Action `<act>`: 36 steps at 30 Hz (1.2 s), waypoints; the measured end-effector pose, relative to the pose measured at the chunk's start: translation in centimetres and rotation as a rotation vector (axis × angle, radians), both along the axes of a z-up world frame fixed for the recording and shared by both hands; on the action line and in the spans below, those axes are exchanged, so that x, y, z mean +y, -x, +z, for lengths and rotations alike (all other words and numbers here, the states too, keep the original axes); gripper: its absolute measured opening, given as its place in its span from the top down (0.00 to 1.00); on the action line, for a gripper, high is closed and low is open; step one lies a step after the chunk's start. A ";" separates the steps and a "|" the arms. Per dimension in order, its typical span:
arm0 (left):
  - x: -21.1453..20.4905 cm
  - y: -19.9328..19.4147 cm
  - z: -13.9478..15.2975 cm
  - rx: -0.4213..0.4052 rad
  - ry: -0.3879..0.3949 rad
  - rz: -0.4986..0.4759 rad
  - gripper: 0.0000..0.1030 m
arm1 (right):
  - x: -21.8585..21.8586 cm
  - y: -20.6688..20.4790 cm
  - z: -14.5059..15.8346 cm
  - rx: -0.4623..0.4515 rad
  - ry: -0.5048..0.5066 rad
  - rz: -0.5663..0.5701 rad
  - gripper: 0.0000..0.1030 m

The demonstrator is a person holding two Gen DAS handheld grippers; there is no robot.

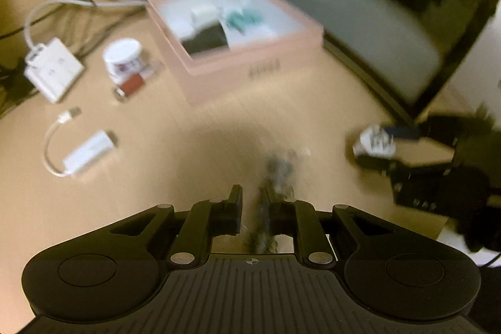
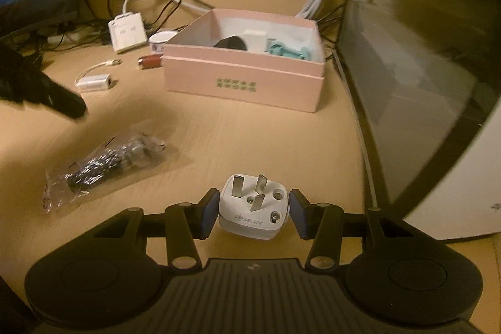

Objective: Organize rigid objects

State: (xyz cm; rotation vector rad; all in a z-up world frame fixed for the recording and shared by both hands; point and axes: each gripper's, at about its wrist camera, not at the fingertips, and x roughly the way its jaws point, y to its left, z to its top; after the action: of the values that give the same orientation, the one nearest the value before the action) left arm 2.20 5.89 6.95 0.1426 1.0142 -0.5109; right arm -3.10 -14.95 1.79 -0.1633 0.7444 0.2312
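Note:
A pink open box (image 2: 241, 83) holds a black item, a white block and a teal item; it also shows in the left wrist view (image 1: 250, 64). My right gripper (image 2: 254, 210) has its blue pads close on both sides of a white three-prong plug (image 2: 254, 205); the plug (image 1: 374, 141) shows between its fingers in the left wrist view. My left gripper (image 1: 252, 196) hangs above a clear bag of dark parts (image 2: 106, 160), nearly closed; the blurred bag (image 1: 275, 174) lies between and under its fingers, grip unclear.
On the wooden desk (image 2: 250, 140) left of the box lie a white adapter with cable (image 2: 94, 82), a red cylinder (image 2: 150, 61), a small white jar (image 2: 159, 41) and a white hub (image 2: 126, 32) with cables. A dark monitor (image 2: 416, 58) stands right.

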 end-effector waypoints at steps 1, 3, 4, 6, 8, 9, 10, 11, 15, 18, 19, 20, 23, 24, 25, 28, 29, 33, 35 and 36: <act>-0.5 0.3 -0.6 0.007 -0.011 -0.013 0.82 | 0.2 0.0 -0.1 0.000 0.005 0.010 0.53; -1.5 0.6 -1.8 0.011 -0.049 -0.037 0.77 | 0.7 0.3 -0.1 -0.004 0.012 0.023 0.53; -1.9 0.7 -2.3 0.001 -0.063 -0.043 0.68 | 0.9 0.5 -0.1 -0.006 0.013 0.025 0.53; -2.6 0.9 -3.0 -0.001 -0.094 -0.051 0.60 | 1.0 0.6 -0.3 0.001 0.011 0.020 0.53; -3.2 0.8 -3.3 -0.033 -0.113 -0.050 0.58 | 1.0 0.7 -0.6 0.011 0.015 0.011 0.53; -3.4 0.7 -3.3 -0.037 -0.116 -0.041 0.58 | 1.0 0.8 -0.7 0.016 0.019 0.006 0.53; -3.5 0.4 -3.3 -0.033 -0.114 -0.026 0.58 | 1.1 0.9 -0.8 0.020 0.022 0.003 0.53; -3.6 0.1 -3.2 -0.028 -0.113 -0.014 0.58 | 1.0 1.0 -0.8 0.022 0.023 0.002 0.53; -3.9 0.0 -3.3 -0.019 -0.119 -0.001 0.58 | 1.1 1.2 -0.8 0.022 0.024 -0.003 0.53; -3.9 0.1 -3.3 -0.027 -0.119 -0.005 0.58 | 1.0 1.4 -0.7 0.020 0.027 -0.007 0.53; -3.8 0.2 -3.4 -0.035 -0.120 -0.007 0.60 | 1.0 1.4 -0.7 0.019 0.029 -0.007 0.53; -3.7 0.2 -3.4 -0.041 -0.114 0.000 0.64 | 0.9 1.4 -0.7 0.021 0.030 -0.007 0.53; -3.0 0.7 -3.4 -0.053 -0.064 0.028 0.74 | 0.7 1.5 -0.6 0.024 0.039 0.000 0.53; -2.7 0.9 -3.4 -0.053 -0.038 0.034 0.75 | 0.7 1.6 -0.5 0.027 0.041 0.005 0.53; -2.5 1.0 -3.4 -0.050 -0.018 0.036 0.76 | 0.6 1.6 -0.4 0.031 0.042 0.010 0.53; -1.9 1.0 -2.3 -0.053 0.069 0.048 0.77 | 0.1 1.5 0.4 0.045 0.010 0.014 0.53; -1.6 0.8 -1.3 -0.067 0.107 0.055 0.77 | -0.1 1.2 1.0 0.040 -0.004 0.013 0.53; -0.8 -1.6 5.7 -0.239 0.210 0.053 0.77 | -0.5 -0.5 5.7 -0.087 -0.053 0.011 0.53; -0.8 -3.8 9.7 -0.337 0.230 0.037 0.77 | -0.5 -2.1 8.9 -0.180 -0.070 0.015 0.53; -0.9 -5.1 11.6 -0.378 0.236 0.033 0.77 | -0.4 -3.1 10.4 -0.225 -0.074 0.014 0.53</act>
State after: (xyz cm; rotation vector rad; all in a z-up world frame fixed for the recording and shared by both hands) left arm 7.27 5.00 18.51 0.0097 0.5819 -0.5458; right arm 0.03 -15.34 12.18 -0.1221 0.5102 0.2484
